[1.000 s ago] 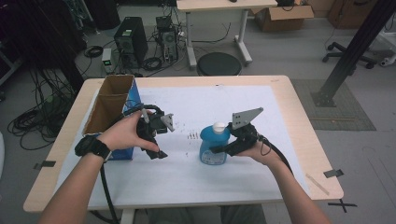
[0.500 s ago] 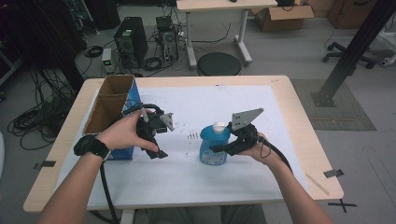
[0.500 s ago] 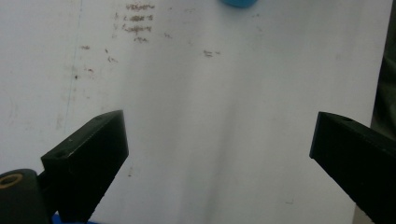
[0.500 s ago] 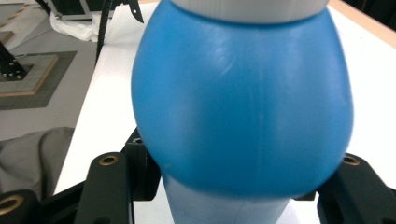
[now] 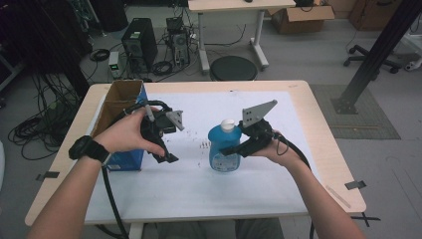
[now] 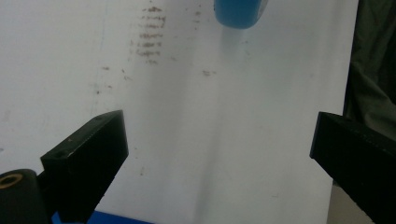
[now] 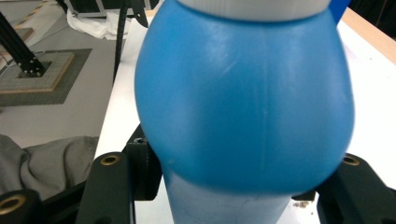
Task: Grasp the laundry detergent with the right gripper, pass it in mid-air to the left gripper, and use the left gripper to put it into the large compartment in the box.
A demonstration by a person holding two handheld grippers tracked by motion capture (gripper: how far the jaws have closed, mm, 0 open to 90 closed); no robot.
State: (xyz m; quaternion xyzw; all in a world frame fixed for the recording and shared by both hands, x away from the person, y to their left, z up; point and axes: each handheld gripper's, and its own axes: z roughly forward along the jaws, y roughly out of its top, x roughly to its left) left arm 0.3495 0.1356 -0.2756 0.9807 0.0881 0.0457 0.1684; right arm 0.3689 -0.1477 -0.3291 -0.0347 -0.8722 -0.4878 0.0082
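Note:
A blue plastic bottle (image 5: 220,143) with a white cap stands upright on the white table top (image 5: 214,194), near its middle. My right gripper (image 5: 233,149) comes at it from the right and is shut on its lower body. In the right gripper view the bottle (image 7: 243,93) bulges between the two black jaws, which press on either side. My left gripper (image 5: 166,155) hangs over the table to the left of the bottle, jaws pointing down and wide open with nothing between them. The left gripper view (image 6: 219,135) looks down on the stained white surface, with the bottle's base (image 6: 238,11) at the top edge.
An open cardboard box with blue sides (image 5: 119,117) stands at the table's left, just behind my left hand. Small brown marks (image 5: 204,145) dot the table between the grippers. Cables, computer towers and a round stool sit on the floor beyond the far edge.

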